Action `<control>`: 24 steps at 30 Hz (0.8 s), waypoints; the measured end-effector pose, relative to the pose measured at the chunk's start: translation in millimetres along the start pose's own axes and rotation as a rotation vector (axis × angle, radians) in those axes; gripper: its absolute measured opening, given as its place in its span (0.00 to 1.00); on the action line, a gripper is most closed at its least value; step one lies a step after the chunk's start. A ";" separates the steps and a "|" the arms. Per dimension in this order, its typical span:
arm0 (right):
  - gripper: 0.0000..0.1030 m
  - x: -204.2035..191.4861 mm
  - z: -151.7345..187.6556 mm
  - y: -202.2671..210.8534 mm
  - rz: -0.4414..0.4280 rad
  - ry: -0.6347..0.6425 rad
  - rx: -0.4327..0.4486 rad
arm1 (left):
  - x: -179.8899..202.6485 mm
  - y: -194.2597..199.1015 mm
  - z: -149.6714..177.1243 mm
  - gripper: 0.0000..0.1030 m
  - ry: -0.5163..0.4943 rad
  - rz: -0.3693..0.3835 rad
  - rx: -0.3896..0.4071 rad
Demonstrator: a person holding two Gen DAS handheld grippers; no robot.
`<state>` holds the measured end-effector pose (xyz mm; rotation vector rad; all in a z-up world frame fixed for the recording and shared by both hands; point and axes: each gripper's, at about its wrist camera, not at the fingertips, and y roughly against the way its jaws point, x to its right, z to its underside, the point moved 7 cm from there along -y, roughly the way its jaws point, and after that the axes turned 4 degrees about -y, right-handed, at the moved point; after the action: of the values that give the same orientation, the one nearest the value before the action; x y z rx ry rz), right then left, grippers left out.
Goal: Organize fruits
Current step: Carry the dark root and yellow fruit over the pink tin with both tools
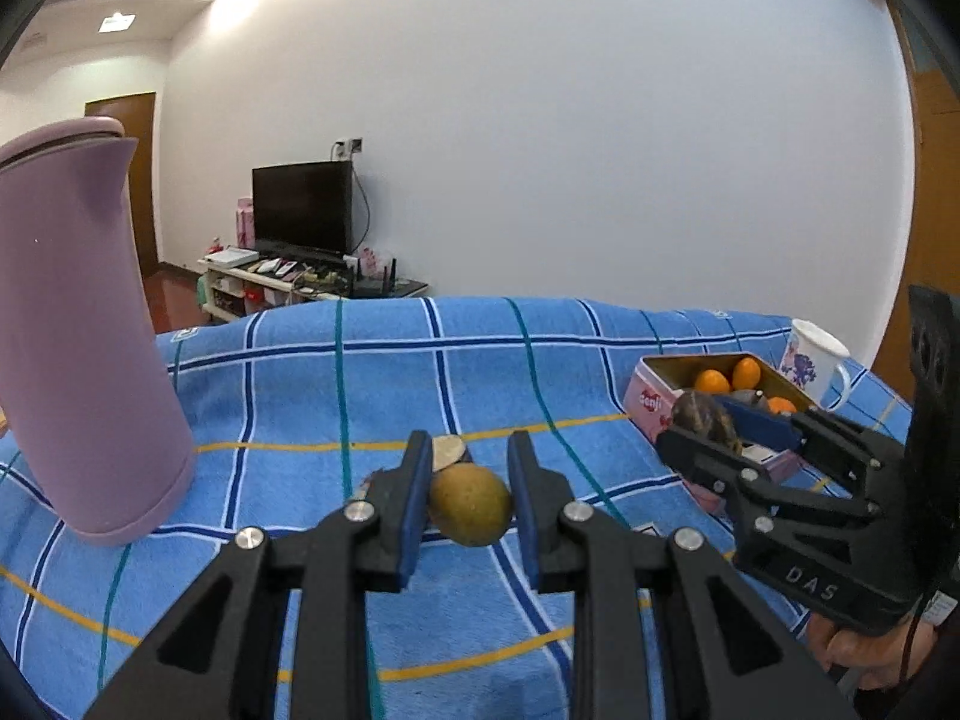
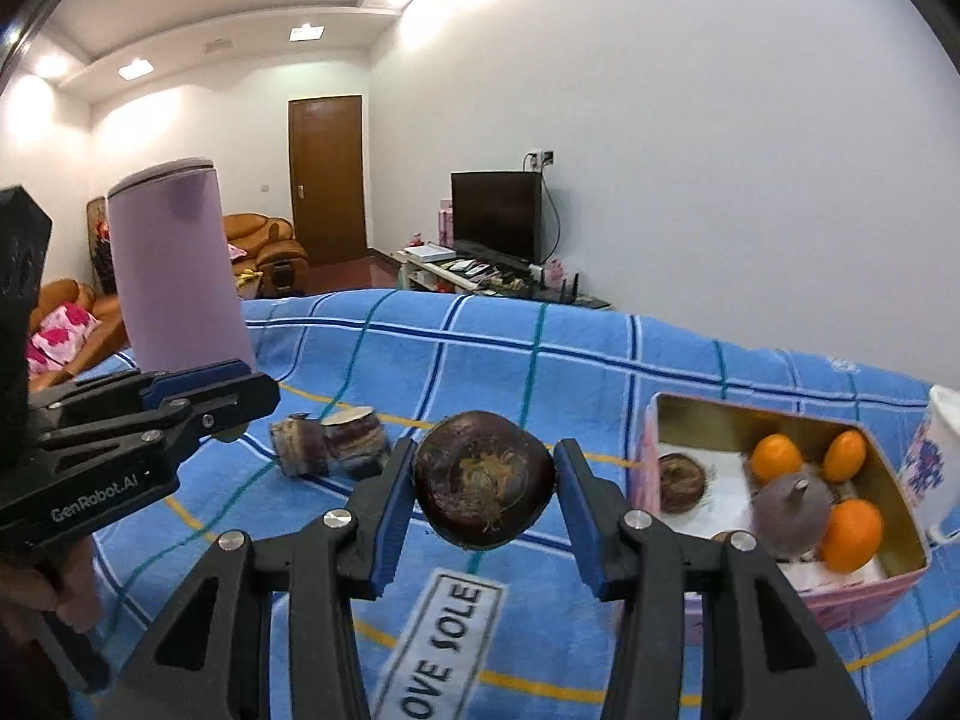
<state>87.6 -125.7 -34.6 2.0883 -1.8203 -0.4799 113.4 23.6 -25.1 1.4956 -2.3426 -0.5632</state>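
My left gripper [image 1: 470,468] is shut on a yellow-green fruit [image 1: 471,504], just above the blue checked cloth [image 1: 300,396]. My right gripper [image 2: 485,474] is shut on a dark brown water chestnut [image 2: 483,480], held above the cloth to the left of a pink tin box [image 2: 864,594]. The box holds three oranges [image 2: 851,534], a purple-grey fruit [image 2: 791,513] and another water chestnut [image 2: 681,480]. In the left wrist view the right gripper [image 1: 702,426] hovers in front of the box [image 1: 651,402].
A tall lilac jug [image 1: 78,348] stands on the left of the cloth. Two cut sugarcane pieces [image 2: 336,444] lie behind the left gripper. A white flowered mug [image 1: 813,360] stands right of the box. A cloth label [image 2: 444,648] lies in front.
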 end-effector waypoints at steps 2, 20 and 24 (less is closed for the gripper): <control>0.47 3.7 -1.5 0.9 0.019 0.007 0.003 | 5.8 -0.8 1.9 0.26 -0.005 -0.005 -0.007; 0.47 70.2 -3.0 18.7 0.077 -0.018 0.018 | 73.8 -20.5 -19.9 0.26 -0.010 -0.002 -0.015; 0.47 92.4 -6.0 24.3 0.107 -0.030 0.031 | 94.8 -29.3 -25.9 0.26 -0.033 0.003 -0.019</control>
<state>80.7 -220.3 -21.6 2.0008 -1.9566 -0.4599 109.4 -78.1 -12.3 1.4858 -2.3570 -0.6127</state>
